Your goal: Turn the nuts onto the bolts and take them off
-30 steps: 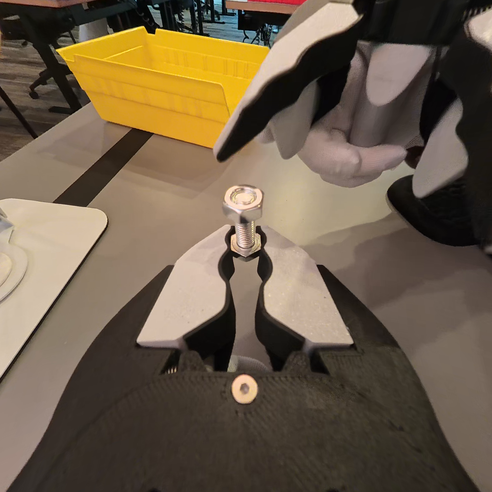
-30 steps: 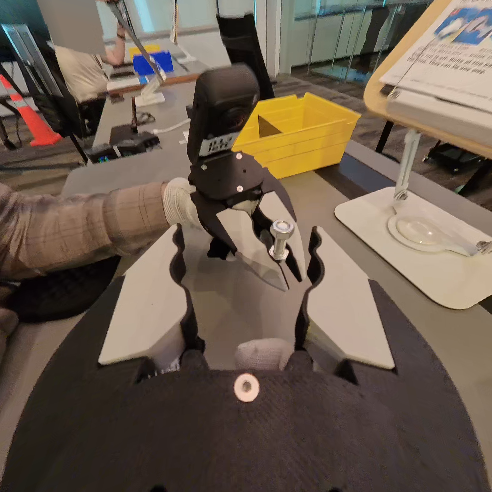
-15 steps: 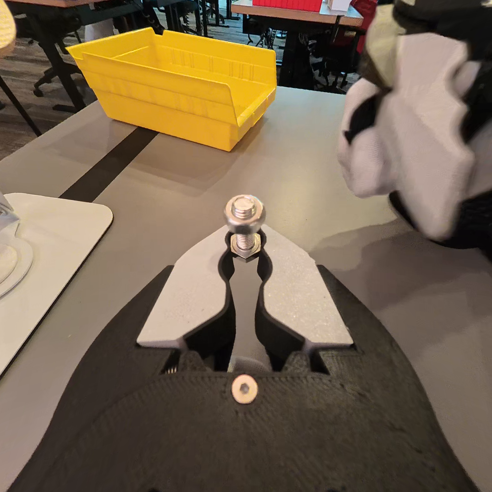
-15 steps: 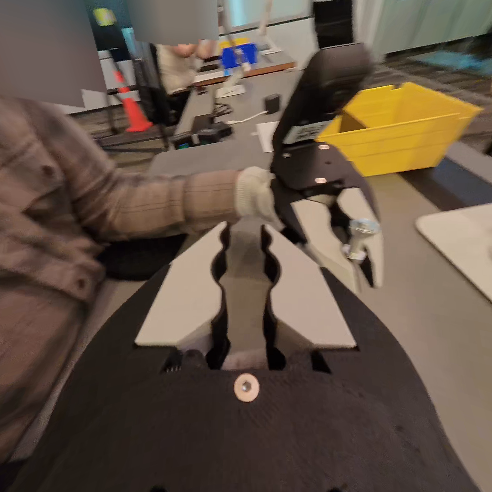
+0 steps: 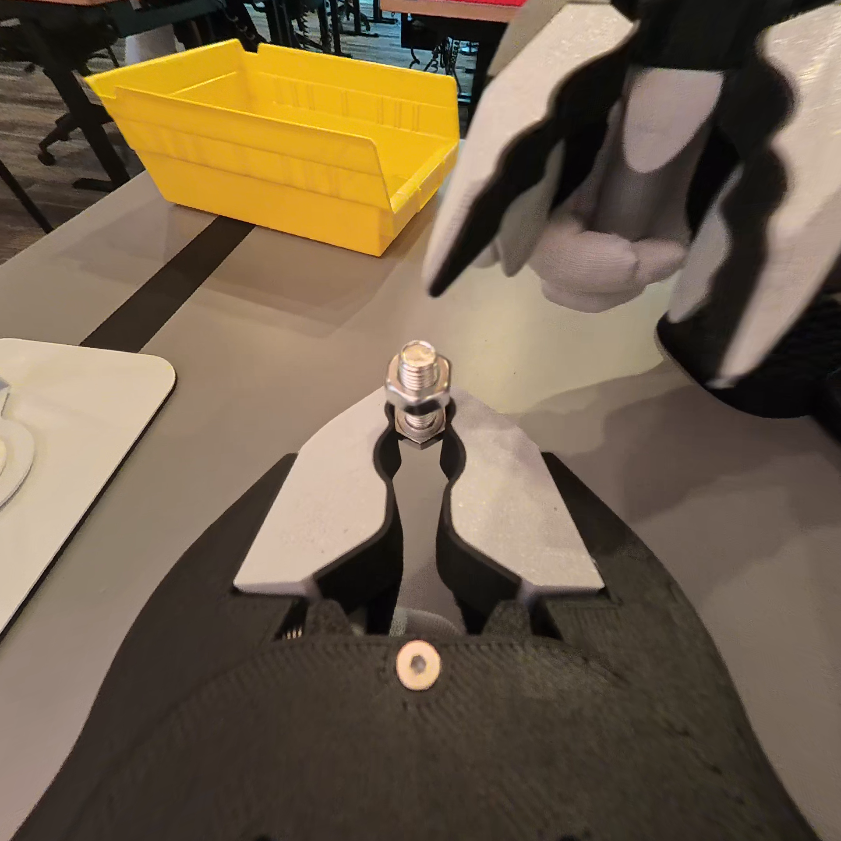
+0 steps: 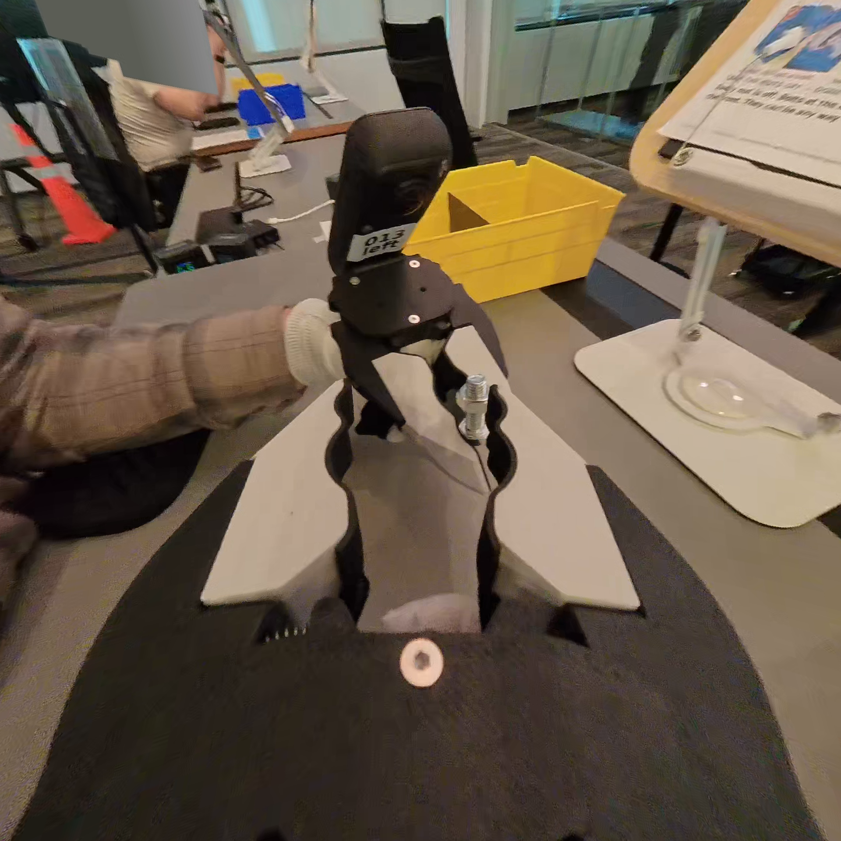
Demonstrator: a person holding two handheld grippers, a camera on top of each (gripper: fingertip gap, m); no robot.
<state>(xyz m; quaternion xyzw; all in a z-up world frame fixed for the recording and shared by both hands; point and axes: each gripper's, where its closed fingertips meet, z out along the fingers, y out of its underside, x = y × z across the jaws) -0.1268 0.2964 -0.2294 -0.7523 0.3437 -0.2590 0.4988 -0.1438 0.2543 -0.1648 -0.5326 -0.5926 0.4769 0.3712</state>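
Left hand-held gripper (image 5: 416,421): fingers pressed onto the bolt, pinching it at the tips by its lower hex end, above the table.
Bolt (image 5: 416,400): upright, threaded end up, shiny.
Nut (image 5: 417,387): threaded on near the top of the bolt, a few threads showing above it.
Right hand-held gripper (image 6: 421,421): fingers spread wide, empty, just short of the bolt; its right fingertip sits close beside the nut.
Table (image 5: 282,364): grey, with a dark strip.
Yellow bin (image 5: 291,168): at the far side of the table.
White base plate (image 6: 682,432): on the table, carrying a stand.
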